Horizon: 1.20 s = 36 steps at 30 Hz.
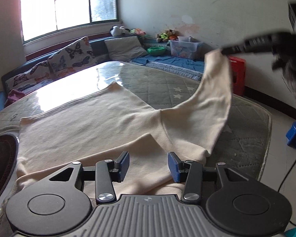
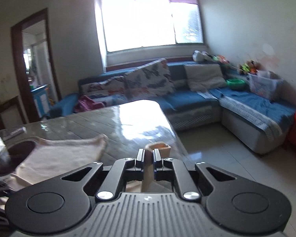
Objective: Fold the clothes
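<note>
Living room with a blue sofa (image 2: 191,98) and a padded grey table (image 1: 167,83) — cream sweater (image 1: 84,122) spread flat there, one sleeve (image 1: 213,90) lifted high, probably for folding inward. Right gripper (image 2: 148,155) clamped on the cuff; left gripper (image 1: 148,165) spread wide, empty, hovering over the near edge. Left view only: whole sweater. Right view only: the pinch up close, plus a doorway (image 2: 35,67).

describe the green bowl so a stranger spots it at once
Find the blue sofa under the window and follow its seat toward the right wall. The green bowl sits there between a grey cushion and a clear storage box, the only bright green thing.
</note>
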Motion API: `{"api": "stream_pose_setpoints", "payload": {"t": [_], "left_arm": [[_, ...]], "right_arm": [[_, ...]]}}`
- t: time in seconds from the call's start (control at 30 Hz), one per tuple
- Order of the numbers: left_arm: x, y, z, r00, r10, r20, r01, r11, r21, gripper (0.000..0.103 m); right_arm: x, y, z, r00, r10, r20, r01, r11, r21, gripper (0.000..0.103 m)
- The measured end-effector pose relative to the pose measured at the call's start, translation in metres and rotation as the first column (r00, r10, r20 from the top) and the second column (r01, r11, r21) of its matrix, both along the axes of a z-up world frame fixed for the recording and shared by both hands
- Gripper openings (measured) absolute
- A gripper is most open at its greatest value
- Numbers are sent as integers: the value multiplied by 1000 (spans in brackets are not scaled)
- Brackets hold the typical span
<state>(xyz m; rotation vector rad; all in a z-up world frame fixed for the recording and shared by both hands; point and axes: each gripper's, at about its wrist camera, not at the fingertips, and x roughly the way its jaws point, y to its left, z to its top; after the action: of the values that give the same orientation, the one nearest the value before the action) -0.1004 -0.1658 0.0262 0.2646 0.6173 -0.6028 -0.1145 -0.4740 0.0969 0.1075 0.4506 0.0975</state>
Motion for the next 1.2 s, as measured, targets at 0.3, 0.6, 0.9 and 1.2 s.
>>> {"api": "stream_pose_setpoints", "payload": {"t": [0.3,0.6,0.9,1.2], "left_arm": [[-8,49,20,994,103,46,-99,991,-88,49],[-4,82,21,980,193,43,-188,977,-101,56],[0,74,20,977,211,33,-207,975,-83,63],[2,69,18,975,220,22,-219,974,-56,66]], "right_arm": [[16,82,53,972,222,83,-217,974,-68,3],[23,78,-5,992,101,-79,-113,980,-165,16],[48,64,-72,976,46,-214,-93,972,-215,27],[51,45,-86,978,22,-208,-51,989,-138,8]]}}
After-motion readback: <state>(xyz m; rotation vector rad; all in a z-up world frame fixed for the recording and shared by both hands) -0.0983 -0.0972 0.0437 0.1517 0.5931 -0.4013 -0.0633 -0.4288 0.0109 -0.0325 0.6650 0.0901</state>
